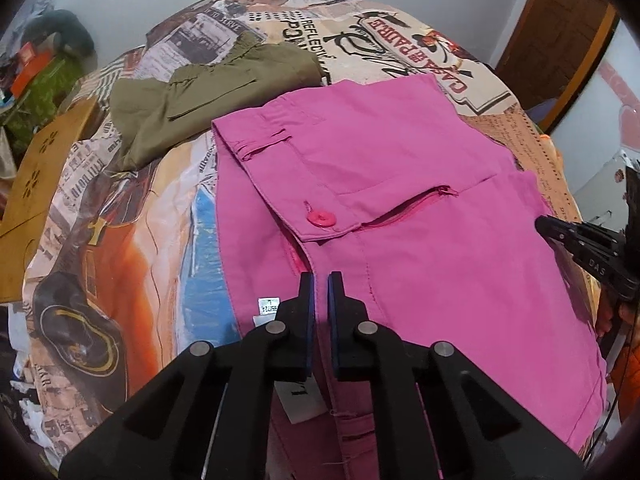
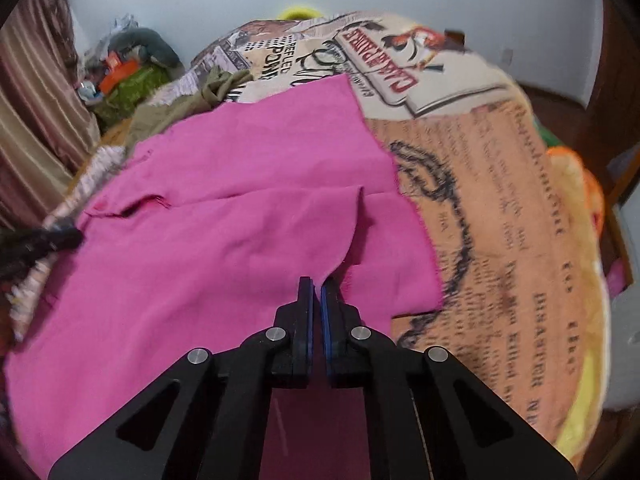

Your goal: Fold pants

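Note:
Pink pants point(image 1: 400, 168) lie spread on a bed, waistband up, with a pink button point(image 1: 319, 219) and an open zipper showing. My left gripper point(image 1: 320, 282) is shut on the pants' front edge just below the button, beside a white label. In the right wrist view the pink pants point(image 2: 224, 208) fill the middle, and my right gripper point(image 2: 318, 284) is shut on a folded edge of the cloth near the right side. The right gripper point(image 1: 554, 229) also shows at the pants' right edge in the left wrist view. The left gripper point(image 2: 60, 238) appears blurred at the far left.
A printed blanket point(image 1: 120, 240) covers the bed. An olive green garment point(image 1: 208, 92) lies behind the pants at the left. A wooden board point(image 1: 40, 172) stands at the bed's left edge. A curtain point(image 2: 36, 120) and clutter point(image 2: 128, 68) sit at the left, a wooden door point(image 1: 560, 32) at the right.

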Tool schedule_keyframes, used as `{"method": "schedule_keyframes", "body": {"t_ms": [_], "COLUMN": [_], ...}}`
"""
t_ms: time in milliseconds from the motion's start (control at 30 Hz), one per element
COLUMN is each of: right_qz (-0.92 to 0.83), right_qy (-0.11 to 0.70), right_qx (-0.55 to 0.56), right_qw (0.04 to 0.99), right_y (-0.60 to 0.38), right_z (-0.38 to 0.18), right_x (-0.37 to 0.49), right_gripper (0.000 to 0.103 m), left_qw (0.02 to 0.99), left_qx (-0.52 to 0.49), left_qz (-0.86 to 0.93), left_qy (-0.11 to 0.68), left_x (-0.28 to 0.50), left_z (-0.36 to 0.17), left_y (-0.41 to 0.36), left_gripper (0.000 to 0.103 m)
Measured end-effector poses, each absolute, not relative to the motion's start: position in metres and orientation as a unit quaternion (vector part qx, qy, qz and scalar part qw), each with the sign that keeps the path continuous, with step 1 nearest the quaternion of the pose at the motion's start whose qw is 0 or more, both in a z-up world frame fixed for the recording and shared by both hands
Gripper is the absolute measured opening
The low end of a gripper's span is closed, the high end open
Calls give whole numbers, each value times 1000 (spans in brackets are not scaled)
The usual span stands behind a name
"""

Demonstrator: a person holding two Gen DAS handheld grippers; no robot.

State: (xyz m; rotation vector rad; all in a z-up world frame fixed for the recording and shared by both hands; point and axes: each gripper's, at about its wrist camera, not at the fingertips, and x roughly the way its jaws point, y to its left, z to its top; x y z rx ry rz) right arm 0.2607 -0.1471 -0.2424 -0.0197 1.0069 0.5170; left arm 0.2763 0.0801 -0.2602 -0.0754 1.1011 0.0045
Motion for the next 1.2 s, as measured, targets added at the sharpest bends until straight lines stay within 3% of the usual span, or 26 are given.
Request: {"method": "schedule_keyframes", "body": {"t_ms": [267, 400, 733, 833, 933, 1000, 1067, 1200], "right_qz": [232, 233, 225, 219, 211, 207, 201, 189], "right_qy": [473, 485, 490, 475, 460, 452, 444, 462], "right_qx": [-35, -17, -3, 6, 8, 6, -1, -2], "right_qw": [849, 843, 842, 852, 862, 867, 873, 866], "right_y": [-155, -163, -178, -182, -185, -185, -183, -188], "right_z": [-241, -249, -223, -211, -203, -200, -203, -220], "right_x": [252, 255, 254, 260, 270, 278, 287, 305], "right_gripper": [3, 2, 4, 8, 20, 30, 40, 40], "left_qw": [857, 840, 871, 870, 867, 863, 858, 848], "left_qx": [-3, -66, -11, -21, -28, -32, -42, -74], "left_qz": [58, 36, 2, 2, 8, 11, 12, 9], "left_qy": [511, 538, 491, 492, 498, 505, 511, 525], "left_x": [274, 273, 270, 280, 290, 298, 303, 310], "left_z": [-259, -271, -229, -228, -231, -237, -243, -255], "left_y": [91, 113, 88, 91, 96, 100, 106, 115], "left_gripper": [2, 2, 4, 6, 7, 14, 31, 40]}}
